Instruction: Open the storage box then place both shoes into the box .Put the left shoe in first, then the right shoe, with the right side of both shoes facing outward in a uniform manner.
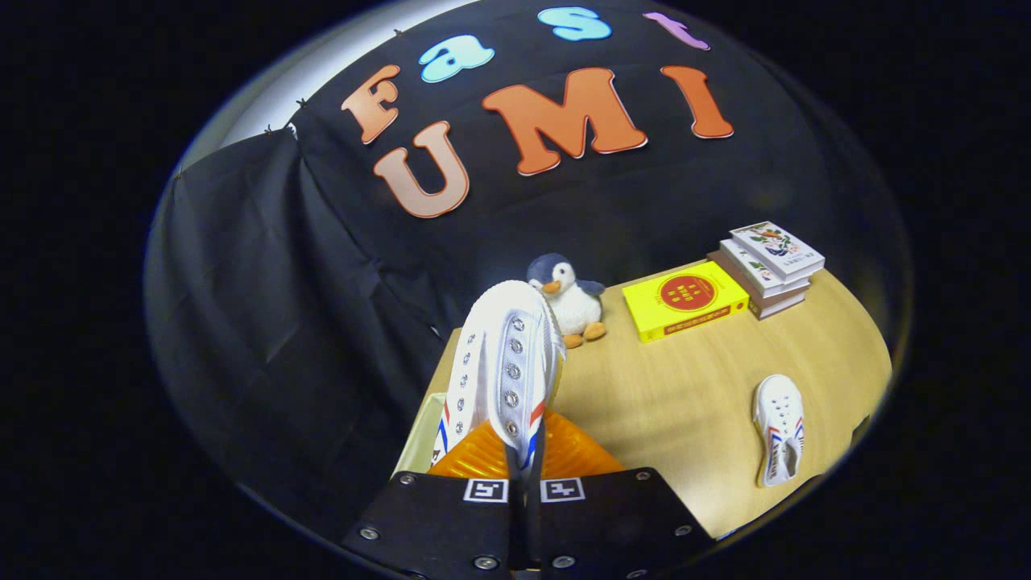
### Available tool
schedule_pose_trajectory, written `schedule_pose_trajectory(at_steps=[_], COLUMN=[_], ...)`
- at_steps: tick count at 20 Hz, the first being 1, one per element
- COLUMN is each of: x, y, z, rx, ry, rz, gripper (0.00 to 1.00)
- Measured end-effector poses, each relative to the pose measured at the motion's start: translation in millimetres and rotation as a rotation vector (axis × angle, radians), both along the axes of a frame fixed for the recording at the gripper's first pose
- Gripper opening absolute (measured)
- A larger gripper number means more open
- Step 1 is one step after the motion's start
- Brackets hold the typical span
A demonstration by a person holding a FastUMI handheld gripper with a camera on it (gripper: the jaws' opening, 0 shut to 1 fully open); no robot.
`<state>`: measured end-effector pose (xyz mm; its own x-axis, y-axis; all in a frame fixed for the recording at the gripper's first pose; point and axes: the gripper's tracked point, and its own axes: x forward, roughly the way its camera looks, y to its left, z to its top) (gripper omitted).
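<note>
1. Right at the front, the gripper (523,471) is clenched on a white shoe (503,370): both fingers are pressed together on one eyelet flap, with hardly a gap between them. The shoe hangs out ahead of the fingers, toe pointing away, with red and blue stripes on its side.

2. Just under the held shoe there is an orange ribbed surface (572,455), and beside it a pale rim (415,439) at the table's near corner. My guess is that this is the storage box, but I cannot tell from here whether the orange part is its lid or its inside, so I won't say whether it is open.

3. Further out on the wooden table (668,395), well apart from the gripper, the second shoe (780,428) lies flat and alone, untouched for now.

4. Beyond the held shoe's toe sits a plush penguin (568,298). Next to it is a yellow box (685,300), and past that a stack of books (769,266).

5. Progress, as I read it: one shoe is lifted and poised over the box area, not yet set down. Whether it is the left shoe I cannot say. Placing it with the proper side outward is still to do, then fetching the other shoe and placing it the same way.
</note>
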<state>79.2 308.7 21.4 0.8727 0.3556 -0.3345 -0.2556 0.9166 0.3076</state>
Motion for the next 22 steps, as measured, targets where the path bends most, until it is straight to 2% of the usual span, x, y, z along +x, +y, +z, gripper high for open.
schedule_pose_trajectory(at_steps=[4, 11, 16, 22], x=[2, 5, 14, 7], y=[65, 112, 122, 146], z=[-46, -134, -137, -159], rx=[0.012, -0.051, -0.077, -0.056], ry=[0.089, 0.233, 0.179, 0.233], rz=[0.046, 0.019, -0.013, 0.005], gripper=[0.0, 0.0, 0.01, 0.01])
